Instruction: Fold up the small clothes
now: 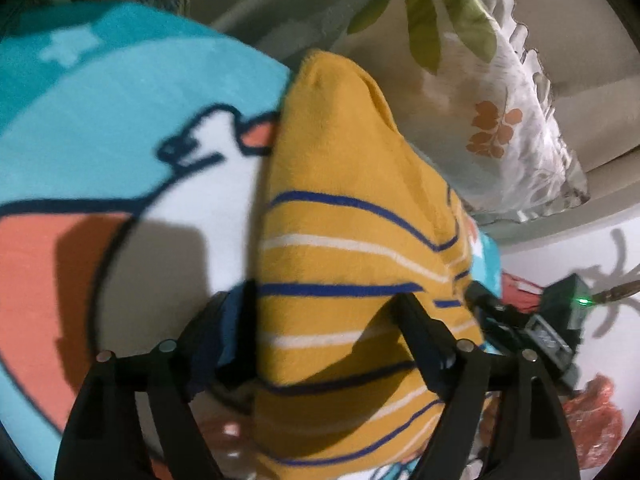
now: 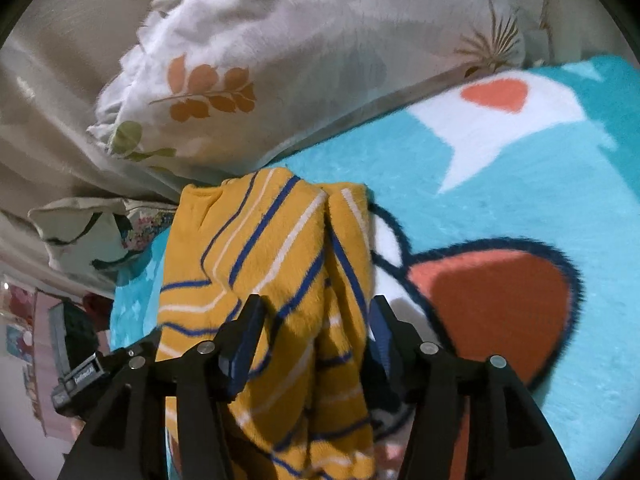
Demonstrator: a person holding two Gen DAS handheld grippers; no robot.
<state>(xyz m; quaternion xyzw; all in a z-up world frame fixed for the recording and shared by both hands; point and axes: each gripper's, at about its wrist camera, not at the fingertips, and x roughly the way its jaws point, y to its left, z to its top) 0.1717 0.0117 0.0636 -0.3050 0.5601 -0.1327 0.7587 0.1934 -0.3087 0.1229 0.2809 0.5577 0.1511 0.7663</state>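
The mustard-yellow striped garment [image 1: 344,240] lies bunched on a turquoise cartoon-print blanket [image 1: 120,92], its far end reaching toward a leaf-print pillow [image 1: 496,120] at the far right. The left gripper [image 1: 324,304] stands wide apart, its fingers [image 1: 416,320] straddling the near part of the cloth without pinching it. The right gripper [image 2: 316,312] is also parted, less widely, with a fold of the garment [image 2: 280,264] lying loose between its blue-padded fingers [image 2: 244,340].
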